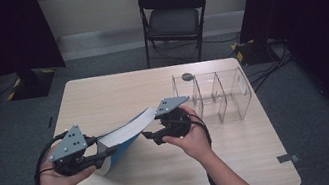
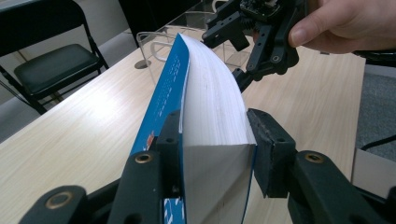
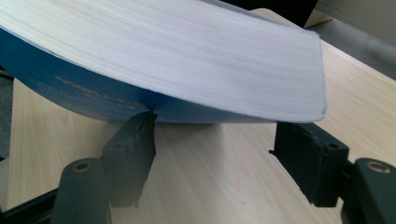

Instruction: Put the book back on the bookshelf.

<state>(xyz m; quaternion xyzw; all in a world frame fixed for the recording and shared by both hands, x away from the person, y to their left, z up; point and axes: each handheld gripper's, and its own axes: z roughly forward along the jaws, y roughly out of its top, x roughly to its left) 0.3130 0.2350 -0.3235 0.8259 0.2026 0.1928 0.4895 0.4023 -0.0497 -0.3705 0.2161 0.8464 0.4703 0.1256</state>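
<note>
Book [image 1: 126,134] in mid-air is the whole story here: a thick paperback with a blue cover and a pale block of pages, lifted clear of the desk [image 1: 166,173] and hanging tilted between the two hands, its far end higher than the near one.

The left tool [image 1: 106,153] has the near end of it. In the left gripper view its two black jaws are pressed against both covers, one on the blue side and one on the other side of the pages, so this grip is firm and carries the weight. The book bows a little as it runs away from that grip.

The right tool [image 1: 151,136] is not gripping. In the right gripper view its jaws are spread, with the book's far edge just above them; the left pad seems to touch the blue underside, while the right pad stands apart from it. It looks like a support or a grasp about to be taken, not one already made.

Behind the right hand, toward the far right of the desk, stands a clear plastic rack [image 1: 213,95] with upright dividers, all its slots unfilled. That is the likely place for the book.

By my reckoning the pick-up is done and the carry is under way. What is left: securing the far end with the right tool, turning the book upright, and sliding it into a slot.
</note>
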